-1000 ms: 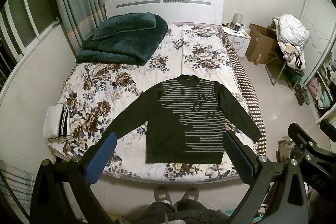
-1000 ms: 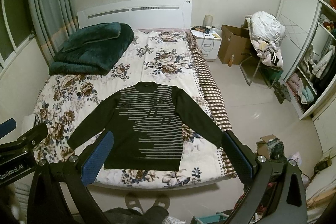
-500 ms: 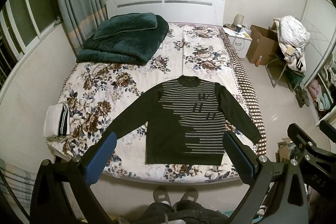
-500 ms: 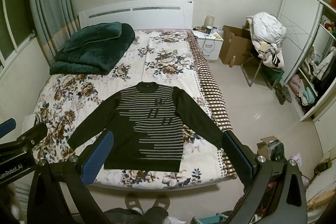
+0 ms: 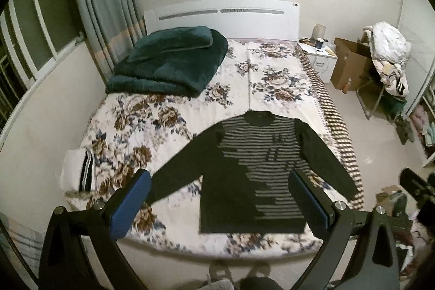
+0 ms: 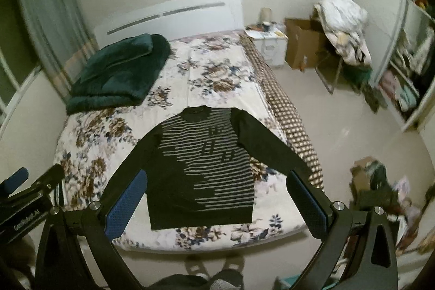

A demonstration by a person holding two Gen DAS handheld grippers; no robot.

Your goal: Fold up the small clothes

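From the left wrist camera, the left gripper (image 5: 218,201) has its two blue fingers (image 5: 130,204) wide apart with nothing between them, up in the air at the foot of the bed (image 5: 152,124), where a dark striped sweater (image 5: 244,170) lies flat with both sleeves spread out, and a green blanket (image 5: 171,67) sits far behind the sweater near the headboard. From the right wrist camera, the right gripper (image 6: 217,204) is also spread wide and holds nothing, and the sweater (image 6: 201,167) lies flat on the bed just past it.
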